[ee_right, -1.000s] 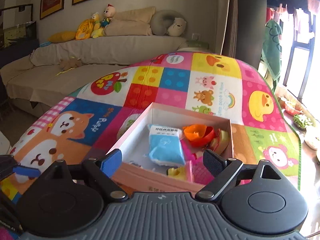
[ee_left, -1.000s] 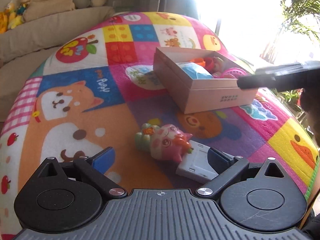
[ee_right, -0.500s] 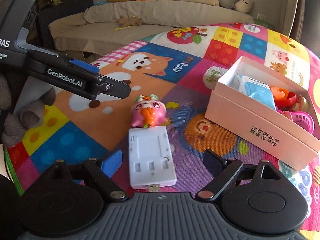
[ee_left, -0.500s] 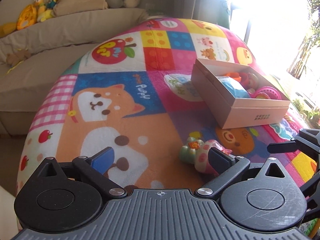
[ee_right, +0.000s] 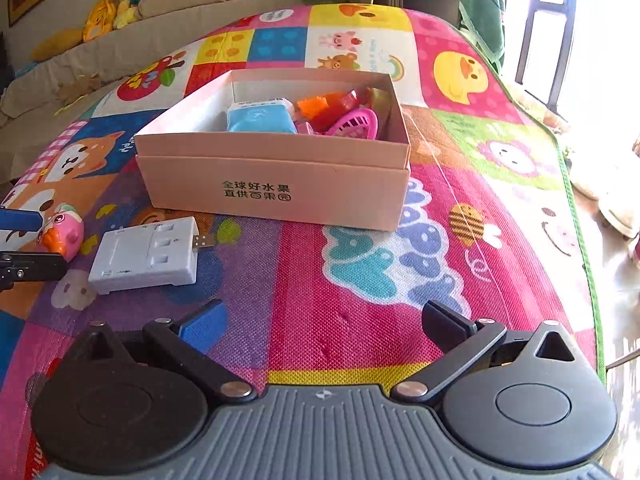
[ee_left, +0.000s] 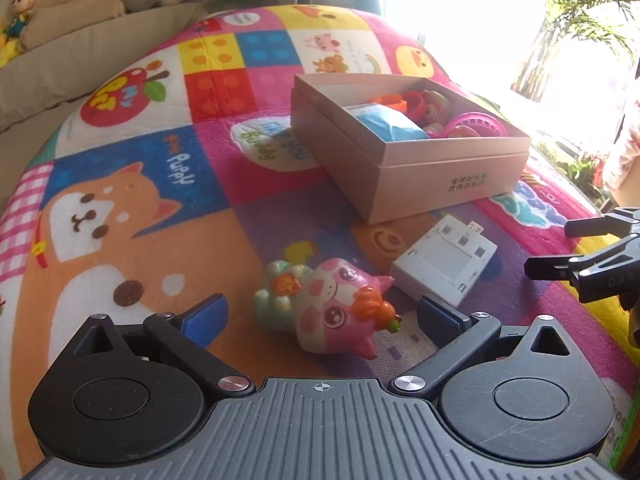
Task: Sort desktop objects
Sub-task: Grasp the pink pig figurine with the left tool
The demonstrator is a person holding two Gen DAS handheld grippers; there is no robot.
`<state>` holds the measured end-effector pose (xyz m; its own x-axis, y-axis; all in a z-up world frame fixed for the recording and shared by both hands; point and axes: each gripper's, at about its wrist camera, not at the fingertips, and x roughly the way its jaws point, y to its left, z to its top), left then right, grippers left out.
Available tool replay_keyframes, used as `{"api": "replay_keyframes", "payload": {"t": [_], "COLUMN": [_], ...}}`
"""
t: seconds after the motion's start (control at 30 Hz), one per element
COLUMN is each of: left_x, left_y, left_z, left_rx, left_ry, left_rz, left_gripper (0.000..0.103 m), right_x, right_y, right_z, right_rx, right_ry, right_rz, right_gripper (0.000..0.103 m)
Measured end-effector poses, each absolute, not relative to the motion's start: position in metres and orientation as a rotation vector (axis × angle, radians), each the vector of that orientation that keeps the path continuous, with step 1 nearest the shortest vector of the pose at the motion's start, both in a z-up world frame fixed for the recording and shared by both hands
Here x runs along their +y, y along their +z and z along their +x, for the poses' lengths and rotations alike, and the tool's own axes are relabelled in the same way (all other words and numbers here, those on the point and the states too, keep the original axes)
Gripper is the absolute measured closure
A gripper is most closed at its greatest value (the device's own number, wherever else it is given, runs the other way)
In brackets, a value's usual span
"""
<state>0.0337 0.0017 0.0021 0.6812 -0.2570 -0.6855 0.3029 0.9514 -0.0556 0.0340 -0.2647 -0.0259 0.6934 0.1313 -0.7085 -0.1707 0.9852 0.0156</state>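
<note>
A pink pig toy point(ee_left: 336, 300) lies on the colourful mat, between the open fingers of my left gripper point(ee_left: 320, 316), untouched as far as I can tell. A white card reader point(ee_left: 444, 260) lies just beyond it to the right. A pink cardboard box point(ee_left: 416, 172) behind holds a blue packet point(ee_left: 384, 124), orange pieces and a pink basket. My right gripper point(ee_right: 320, 320) is open and empty over the mat, in front of the box point(ee_right: 276, 188). The card reader point(ee_right: 148, 256) and pig toy point(ee_right: 64, 232) lie to its left. The right gripper also shows at the right edge of the left wrist view point(ee_left: 592, 256).
The patchwork play mat point(ee_right: 400, 280) covers the table; its green-trimmed edge runs down the right. A beige sofa point(ee_right: 120, 48) with plush toys stands behind. A bright window and plants are to the right.
My left gripper has moved in on the pig toy, which now lies between its fingers. My right gripper has swung right, away from the card reader, and faces the box front.
</note>
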Motion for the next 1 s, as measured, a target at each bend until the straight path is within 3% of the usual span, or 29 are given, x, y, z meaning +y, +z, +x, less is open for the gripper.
{"api": "replay_keyframes", "payload": {"t": [0.33,0.67,0.83,1.0], "left_x": [-0.009,-0.009,-0.011,-0.001], "left_y": [0.004,0.006,0.008,0.01], "left_z": [0.009,0.032,0.029,0.018], "left_rx": [0.778,0.774,0.758,0.746], "left_ry": [-0.505,-0.281,-0.29,-0.243], "left_rz": [0.04,-0.048,-0.052,-0.016], "left_gripper": [0.0,0.0,0.023,0.024], "right_x": [-0.262,-0.259,-0.259,-0.256], "right_y": [-0.03,-0.03,-0.03,-0.029], "right_z": [0.033,0.032,0.032,0.031], "right_rx": [0.778,0.77,0.768,0.763], "right_ry": [0.146,0.134,0.133,0.135], "right_rz": [-0.023,-0.04,-0.04,-0.05], "right_gripper": [0.0,0.0,0.0,0.0]}}
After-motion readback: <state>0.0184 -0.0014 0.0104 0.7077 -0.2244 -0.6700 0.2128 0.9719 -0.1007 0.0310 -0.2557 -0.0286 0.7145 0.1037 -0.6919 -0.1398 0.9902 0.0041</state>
